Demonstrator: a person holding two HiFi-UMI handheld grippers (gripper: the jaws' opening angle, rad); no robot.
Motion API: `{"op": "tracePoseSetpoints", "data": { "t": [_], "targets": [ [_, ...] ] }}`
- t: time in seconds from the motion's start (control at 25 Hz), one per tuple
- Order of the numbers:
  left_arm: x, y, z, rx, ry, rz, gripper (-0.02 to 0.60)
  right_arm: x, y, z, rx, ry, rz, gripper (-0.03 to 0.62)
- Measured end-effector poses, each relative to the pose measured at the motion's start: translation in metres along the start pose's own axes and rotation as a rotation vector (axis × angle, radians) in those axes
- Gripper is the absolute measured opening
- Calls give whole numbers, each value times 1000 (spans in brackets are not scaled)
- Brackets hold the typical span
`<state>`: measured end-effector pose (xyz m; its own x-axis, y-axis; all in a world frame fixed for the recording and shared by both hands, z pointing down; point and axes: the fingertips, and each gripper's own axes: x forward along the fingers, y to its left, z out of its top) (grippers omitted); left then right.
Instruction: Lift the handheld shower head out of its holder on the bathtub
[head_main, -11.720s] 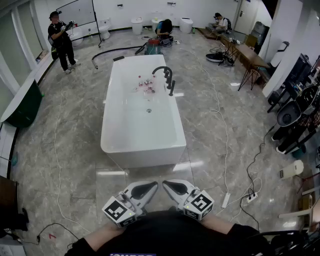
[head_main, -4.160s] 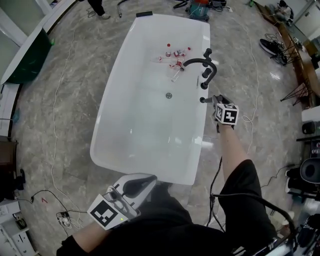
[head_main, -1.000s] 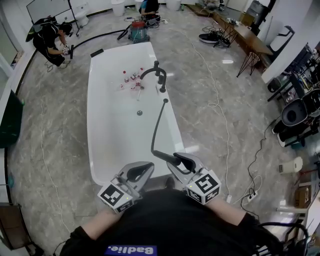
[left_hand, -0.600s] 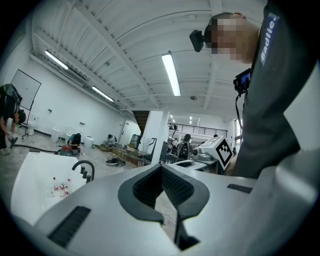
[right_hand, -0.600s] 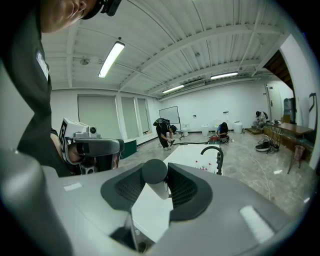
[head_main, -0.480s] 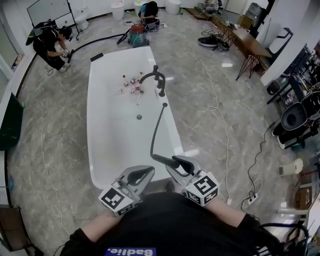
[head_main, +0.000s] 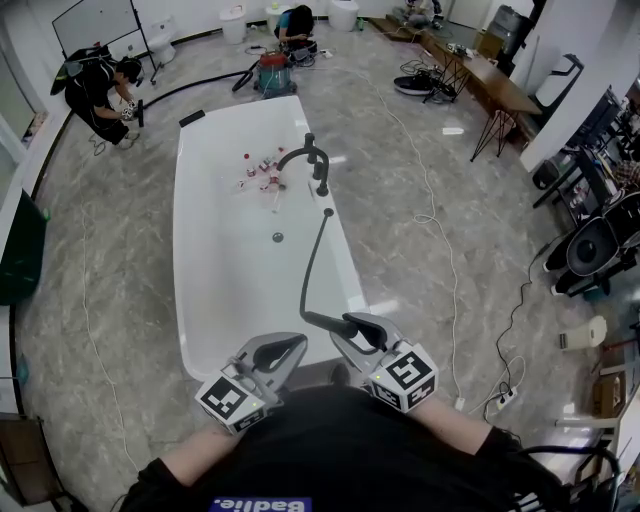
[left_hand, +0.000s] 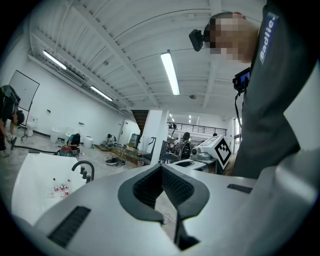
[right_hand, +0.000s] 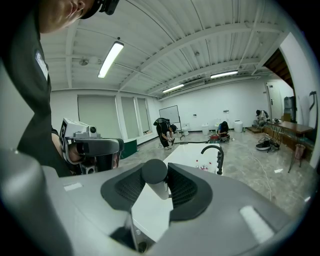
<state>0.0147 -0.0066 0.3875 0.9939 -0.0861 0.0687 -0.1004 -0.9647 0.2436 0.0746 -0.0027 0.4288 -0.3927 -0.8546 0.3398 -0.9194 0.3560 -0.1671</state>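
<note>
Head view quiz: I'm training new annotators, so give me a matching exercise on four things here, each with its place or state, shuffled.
1 shower head
2 left gripper
3 black faucet
4 small bottles

A inside the bathtub, at its far end
B clamped in the right gripper
C shut, empty
D on the bathtub's rim

Pairs: 1-B, 2-C, 3-D, 4-A

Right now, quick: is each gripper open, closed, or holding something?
Left gripper: closed, nothing between its jaws.
Right gripper: closed on the shower head handle.
</note>
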Motion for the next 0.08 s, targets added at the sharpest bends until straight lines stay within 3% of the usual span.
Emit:
{"op": "tracePoseSetpoints", "data": {
  "t": [0.08],
  "targets": [
    [0, 1, 0, 2, 1, 0, 0, 0, 0, 0, 0, 2, 1, 132]
  ]
}}
